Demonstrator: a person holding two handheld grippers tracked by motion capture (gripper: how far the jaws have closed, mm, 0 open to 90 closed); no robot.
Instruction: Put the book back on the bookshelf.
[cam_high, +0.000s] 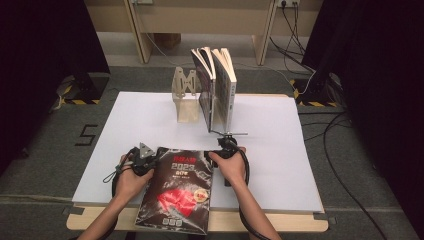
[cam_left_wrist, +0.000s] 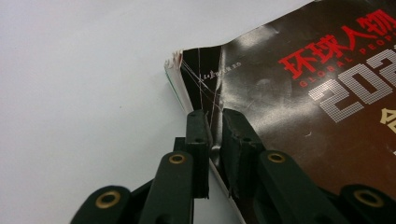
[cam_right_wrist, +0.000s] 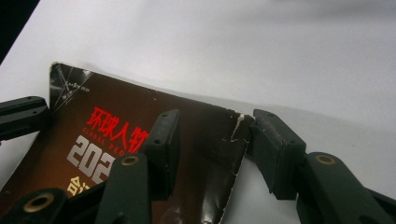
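Observation:
A dark glossy magazine (cam_high: 175, 195) with red lettering lies on the white board (cam_high: 270, 130), its lower end hanging past the front edge. My left gripper (cam_high: 142, 159) is at its top left corner. In the left gripper view the jaws (cam_left_wrist: 215, 123) are shut on the magazine's (cam_left_wrist: 303, 116) spine edge, just below the frayed corner. My right gripper (cam_high: 227, 148) is at the top right corner. There the jaws (cam_right_wrist: 217, 135) stand wide, one finger (cam_right_wrist: 163, 140) over the cover (cam_right_wrist: 107, 130), the other beside the creased corner.
Two books (cam_high: 215, 85) stand upright against a metal bookend (cam_high: 184, 95) at the back middle of the board. Dark curtains flank the table, and cables run over the floor at the right. The wooden table edge (cam_high: 270, 222) shows below the board.

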